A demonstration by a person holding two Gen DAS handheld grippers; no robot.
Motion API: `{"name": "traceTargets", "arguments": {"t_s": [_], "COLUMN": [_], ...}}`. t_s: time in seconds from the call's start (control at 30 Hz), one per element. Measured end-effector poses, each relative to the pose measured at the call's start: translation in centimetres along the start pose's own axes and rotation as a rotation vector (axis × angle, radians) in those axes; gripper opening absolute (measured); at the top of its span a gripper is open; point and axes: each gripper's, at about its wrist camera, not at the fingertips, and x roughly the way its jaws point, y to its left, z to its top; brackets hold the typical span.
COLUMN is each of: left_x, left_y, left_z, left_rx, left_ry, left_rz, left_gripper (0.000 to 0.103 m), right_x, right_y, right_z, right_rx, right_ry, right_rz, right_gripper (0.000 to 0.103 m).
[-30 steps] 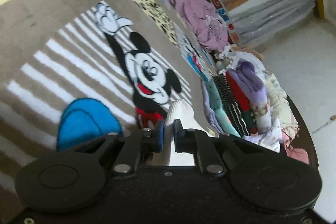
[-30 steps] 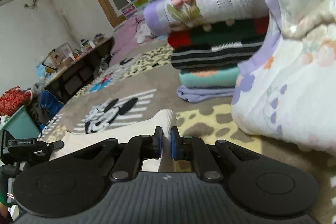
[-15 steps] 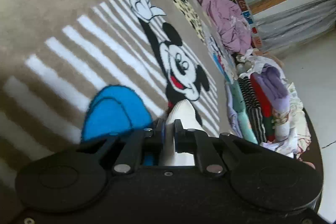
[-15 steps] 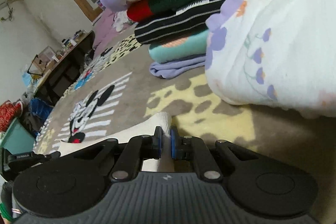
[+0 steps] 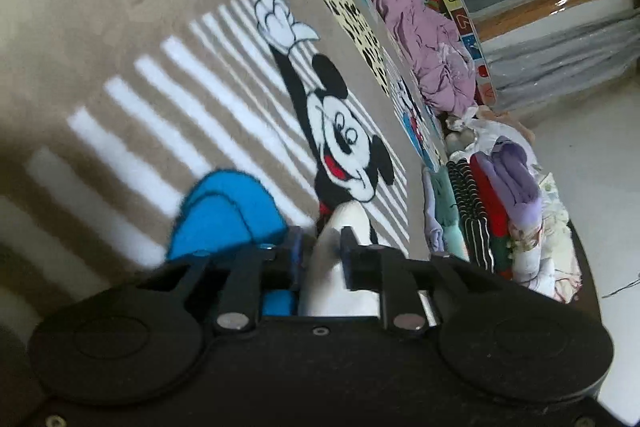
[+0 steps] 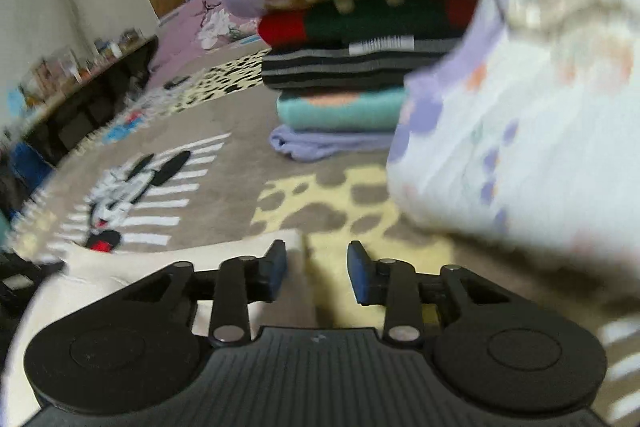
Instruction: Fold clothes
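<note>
Both claws are opening. The left gripper (image 5: 320,247) has a fold of the cream garment (image 5: 340,267) between its parted pads — whether they press it I cannot tell. The right gripper (image 6: 316,267) has let go; the garment's edge (image 6: 192,259) lies by its left pad. Farther off on the rug (image 6: 240,115) stands a stack of folded clothes (image 6: 348,67).

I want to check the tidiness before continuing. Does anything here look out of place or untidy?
Yes. Beside the neat folded stack, a white floral garment lies bunched and unfolded, leaning against it. The cream garment lies on the rug at both opening grippers, left and right.
</note>
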Motion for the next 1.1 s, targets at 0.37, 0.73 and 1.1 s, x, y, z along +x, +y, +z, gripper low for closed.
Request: {"name": "traceTargets", "arguments": {"t_s": [0.37,0.73,1.1], "left_x": [0.5,0.6,-5.1], "left_y": [-3.9,-1.4,-5.8], "left_z": [-1.1,-1.3,-6.8], "left_rx": [0.16,0.074,0.279], "left_ry": [0.025,0.033,-0.051], "left_rz": [-0.07,0.029,0.068], "left_gripper": [0.02,0.005,0.041], "right_x": [-0.3,1.1,-9.3], "right_y": [3.2,-1.0,0.6], "right_z": [0.8,0.1,-3.6], "right_rx": [-0.138,0.071,0.049], "right_ry": [-0.015,0.04,-0.05], "right_rz": [0.108,0.066,0.168], "right_gripper": [0.031,0.018,0.018]}}
